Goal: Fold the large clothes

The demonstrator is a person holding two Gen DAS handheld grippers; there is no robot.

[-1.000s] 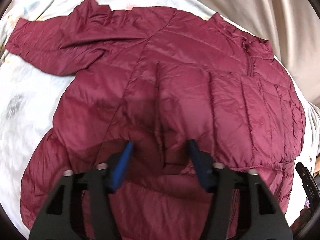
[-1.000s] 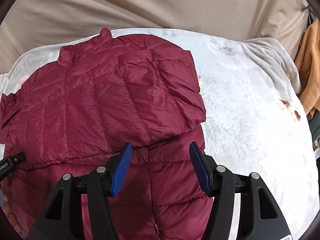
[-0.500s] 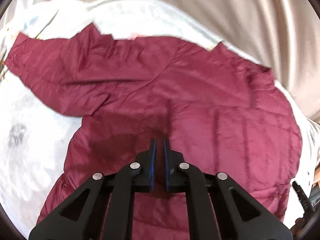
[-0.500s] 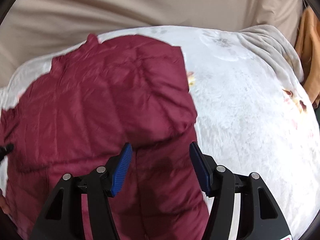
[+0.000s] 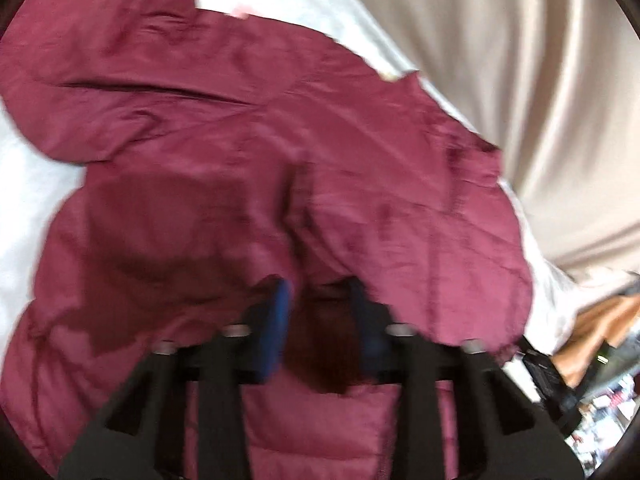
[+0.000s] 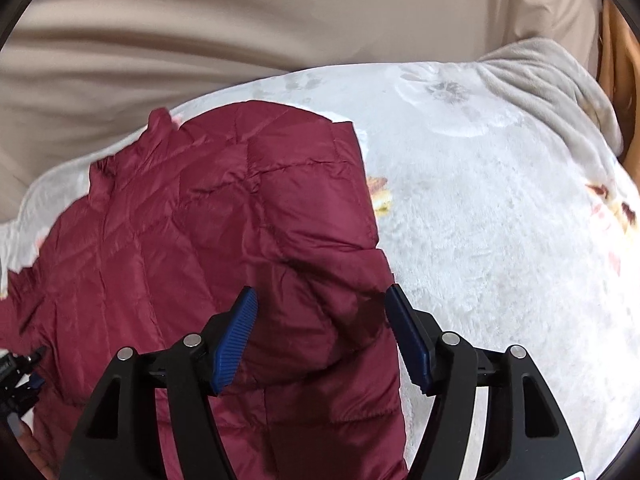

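A maroon quilted jacket [image 5: 208, 184] lies spread on a white floral blanket [image 6: 500, 240], with one sleeve stretched to the far left in the left wrist view. My left gripper [image 5: 320, 308] sits low on the jacket's middle. A raised fold of the fabric is caught between its blue pads [image 5: 276, 320]; the jaws are narrow and opening slightly, and the view is blurred. My right gripper [image 6: 322, 292] hovers over the jacket [image 6: 200, 240] at its right edge. There its jaws stand wide and are opening, with the folded-over sleeve beneath them and neither pad touching it.
A beige cloth [image 6: 240, 20] hangs behind the bed. A grey blanket [image 6: 560, 80] is bunched at the far right, with an orange garment [image 5: 600, 328] beyond it. The left gripper's side [image 6: 16, 364] and a hand [image 6: 24, 444] show at the lower left of the right wrist view.
The left jaws went from wide apart to nearly shut on a jacket fold, then parted a little. The right gripper slid right to the jacket's edge and its jaws widened slightly.
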